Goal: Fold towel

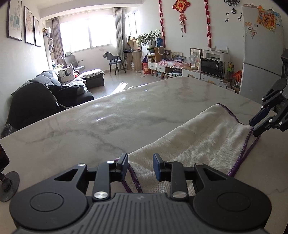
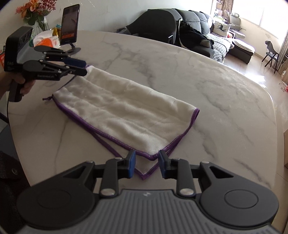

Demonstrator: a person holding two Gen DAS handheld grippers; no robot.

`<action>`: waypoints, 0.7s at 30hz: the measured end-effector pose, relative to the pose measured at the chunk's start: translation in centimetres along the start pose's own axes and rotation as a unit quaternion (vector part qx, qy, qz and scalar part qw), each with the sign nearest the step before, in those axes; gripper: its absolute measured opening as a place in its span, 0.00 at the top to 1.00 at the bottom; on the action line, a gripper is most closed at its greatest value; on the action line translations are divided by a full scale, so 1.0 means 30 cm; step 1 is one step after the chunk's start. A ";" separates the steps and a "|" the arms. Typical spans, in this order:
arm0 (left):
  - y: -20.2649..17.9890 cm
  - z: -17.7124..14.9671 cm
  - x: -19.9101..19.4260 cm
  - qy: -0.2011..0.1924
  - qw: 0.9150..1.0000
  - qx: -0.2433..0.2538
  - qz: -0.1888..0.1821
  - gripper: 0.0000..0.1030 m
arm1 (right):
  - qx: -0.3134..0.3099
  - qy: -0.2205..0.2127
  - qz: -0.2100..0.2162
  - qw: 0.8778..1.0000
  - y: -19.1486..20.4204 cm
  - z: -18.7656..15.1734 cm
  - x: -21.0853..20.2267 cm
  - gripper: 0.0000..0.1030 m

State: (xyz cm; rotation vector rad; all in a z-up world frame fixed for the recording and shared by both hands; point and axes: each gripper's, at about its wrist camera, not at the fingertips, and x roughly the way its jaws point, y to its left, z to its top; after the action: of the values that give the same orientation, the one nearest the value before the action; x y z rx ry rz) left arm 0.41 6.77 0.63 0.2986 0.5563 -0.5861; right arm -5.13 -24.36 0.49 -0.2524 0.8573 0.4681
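Observation:
A white towel [image 2: 122, 111] with purple edging lies folded in half on the marble table [image 2: 207, 72]; it also shows in the left wrist view [image 1: 194, 142]. My left gripper [image 1: 140, 166] is open, its fingers straddling the towel's near corner; in the right wrist view it [image 2: 81, 67] hovers at the towel's far left corner. My right gripper [image 2: 146, 166] is open around the towel's near corner, where the two layers' purple edges meet. In the left wrist view it [image 1: 255, 127] sits at the towel's far right corner.
A phone on a stand [image 2: 69, 25], a flower vase [image 2: 36, 16] and packets [image 2: 46, 38] stand at the table's far left. A stand base [image 1: 9, 185] sits by my left gripper. Sofa [image 2: 194, 30] lies beyond the table edge.

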 end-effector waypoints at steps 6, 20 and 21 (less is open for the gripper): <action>0.035 -0.030 0.033 0.018 1.000 -0.011 0.015 0.70 | -0.012 0.000 -0.005 1.000 0.012 -0.003 -0.029 0.71; 0.028 -0.023 0.023 0.017 1.000 -0.020 0.016 0.66 | -0.031 -0.017 -0.008 0.999 0.052 -0.061 -0.191 0.94; 0.026 -0.022 0.024 0.017 1.000 -0.020 0.016 0.66 | -0.034 -0.017 -0.009 0.999 0.060 -0.072 -0.213 0.94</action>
State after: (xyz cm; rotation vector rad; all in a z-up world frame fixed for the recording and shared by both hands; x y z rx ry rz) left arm 1.10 7.34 -0.22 0.2791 0.5938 -0.5394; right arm -11.04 -25.52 4.03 -0.3142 0.8057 0.4848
